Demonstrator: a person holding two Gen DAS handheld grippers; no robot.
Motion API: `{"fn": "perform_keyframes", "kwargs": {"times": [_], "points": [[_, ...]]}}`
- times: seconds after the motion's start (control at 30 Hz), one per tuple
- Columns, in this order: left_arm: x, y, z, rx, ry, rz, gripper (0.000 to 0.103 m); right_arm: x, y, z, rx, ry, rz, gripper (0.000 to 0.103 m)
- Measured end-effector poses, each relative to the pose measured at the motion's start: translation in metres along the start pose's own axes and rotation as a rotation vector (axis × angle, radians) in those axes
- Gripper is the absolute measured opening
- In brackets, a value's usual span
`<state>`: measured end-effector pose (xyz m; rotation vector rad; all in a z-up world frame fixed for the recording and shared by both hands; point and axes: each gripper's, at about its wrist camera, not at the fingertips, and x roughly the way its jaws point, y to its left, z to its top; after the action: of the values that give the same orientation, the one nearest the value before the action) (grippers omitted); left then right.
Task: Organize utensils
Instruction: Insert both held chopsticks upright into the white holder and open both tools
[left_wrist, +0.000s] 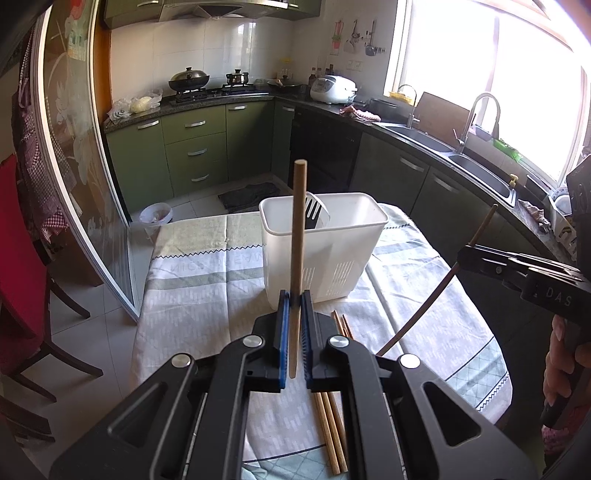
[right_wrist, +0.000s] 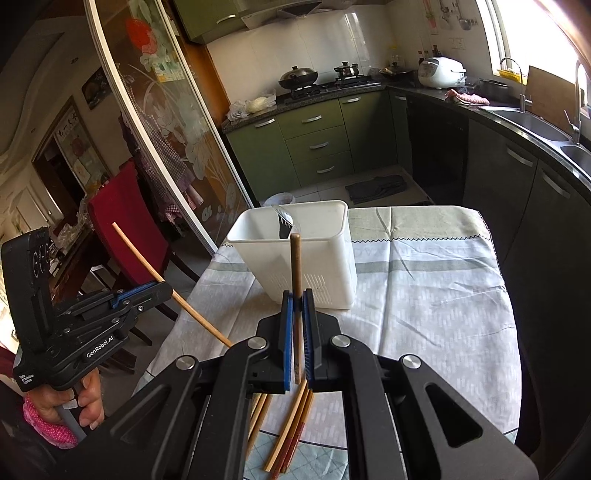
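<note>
Two tongs (left_wrist: 294, 302) (right_wrist: 297, 301) each clench one chopstick (left_wrist: 297, 236) (right_wrist: 295, 273) upright (tips upward), near the holder (left_wrist: 332, 236).

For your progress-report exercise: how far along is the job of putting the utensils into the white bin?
Done: one black spatula stands in the white bin. In hand: the left gripper is shut on a light chopstick, the right gripper on a dark chopstick, both above the table. Left: several chopsticks lie on the tablecloth.
</note>
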<state>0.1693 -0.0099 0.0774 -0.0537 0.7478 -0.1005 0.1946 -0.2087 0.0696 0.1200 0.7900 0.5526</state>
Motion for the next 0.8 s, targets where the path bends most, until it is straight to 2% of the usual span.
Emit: {"fn": "perform_keyframes", "kwargs": {"times": [0.2, 0.5, 0.63, 0.8], "points": [[-0.020, -0.007, 0.026, 0.008, -0.042, -0.024, 0.006, -0.026, 0.012, 0.028, -0.020, -0.048, 0.028, 0.006], [-0.062, -0.017, 0.089, 0.028, -0.202, -0.025, 0.006, -0.065, 0.021, 0.094, -0.023, -0.183, 0.016, 0.006], [-0.058, -0.021, 0.115, 0.026, -0.247, -0.023, 0.006, -0.063, 0.014, 0.125, 0.001, -0.232, -0.005, 0.006], [-0.033, -0.020, 0.134, 0.015, -0.280, -0.009, 0.006, -0.038, 0.001, 0.151, 0.012, -0.237, -0.047, 0.006]]}}
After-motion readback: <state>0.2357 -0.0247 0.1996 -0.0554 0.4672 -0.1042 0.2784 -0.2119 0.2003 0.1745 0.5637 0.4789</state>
